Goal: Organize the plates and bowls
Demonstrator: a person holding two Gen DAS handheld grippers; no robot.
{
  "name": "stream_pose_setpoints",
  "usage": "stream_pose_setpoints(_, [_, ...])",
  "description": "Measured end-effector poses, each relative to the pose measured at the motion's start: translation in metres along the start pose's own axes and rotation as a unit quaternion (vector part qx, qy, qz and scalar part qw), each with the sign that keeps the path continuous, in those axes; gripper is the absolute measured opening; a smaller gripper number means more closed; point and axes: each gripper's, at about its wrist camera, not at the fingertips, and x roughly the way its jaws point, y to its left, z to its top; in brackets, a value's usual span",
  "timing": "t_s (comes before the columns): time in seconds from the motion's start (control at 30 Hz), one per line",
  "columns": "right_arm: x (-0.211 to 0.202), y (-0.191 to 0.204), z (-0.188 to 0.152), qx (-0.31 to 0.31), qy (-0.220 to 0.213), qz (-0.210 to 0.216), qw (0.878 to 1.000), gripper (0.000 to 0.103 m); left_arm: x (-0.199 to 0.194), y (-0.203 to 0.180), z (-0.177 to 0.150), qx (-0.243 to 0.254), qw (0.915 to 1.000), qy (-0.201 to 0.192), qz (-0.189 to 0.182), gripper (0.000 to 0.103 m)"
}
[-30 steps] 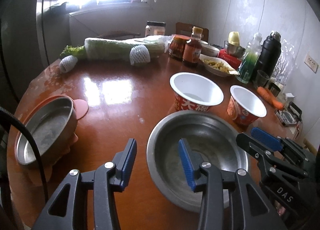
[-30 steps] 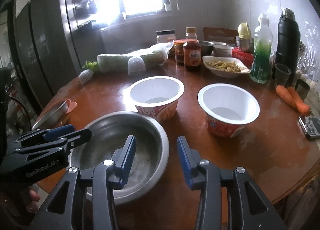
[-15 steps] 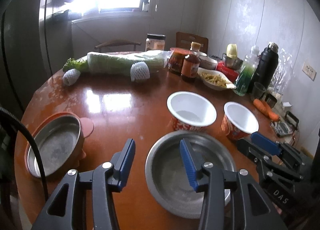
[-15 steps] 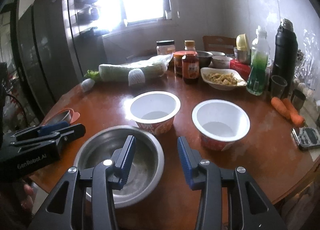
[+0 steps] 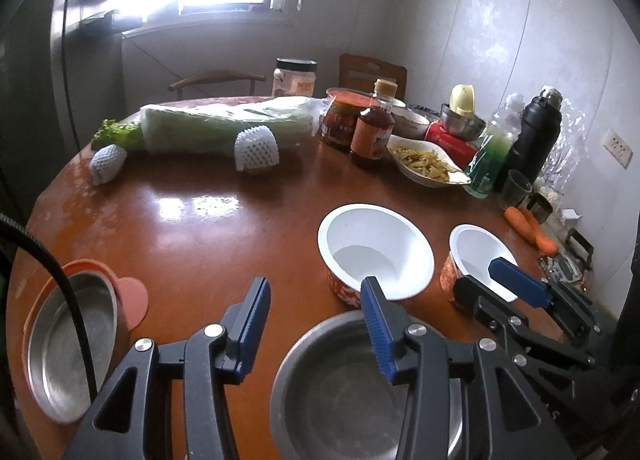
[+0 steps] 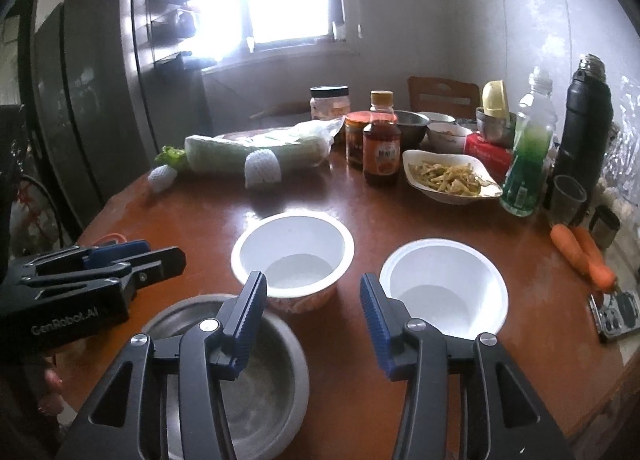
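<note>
A large steel bowl rests on the brown round table, close in front of both grippers. Beyond it stand two empty white paper bowls, seen in the right wrist view as a left one and a right one. A second steel bowl in an orange holder sits at the left edge. My left gripper hovers open above the big bowl's far rim, holding nothing. My right gripper is above the bowl's right rim; its jaws are opening with nothing between them.
Along the back of the table lie a wrapped cabbage, sauce jars and a bottle, a dish of food, a green bottle and a black flask. Carrots and a small device lie near the right edge.
Both grippers have drawn back and up from the big steel bowl, whose rim no longer sits between their fingers. The right jaws stand slightly wider. The bowl stays on the table.
</note>
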Motion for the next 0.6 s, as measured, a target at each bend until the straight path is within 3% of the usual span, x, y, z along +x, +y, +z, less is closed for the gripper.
stream_pose_setpoints(0.6, [0.069,-0.012,0.017,-0.008,0.044,-0.015,0.999,0.050,0.060,0.000,0.025,0.000,0.9989,0.043,-0.017,0.047])
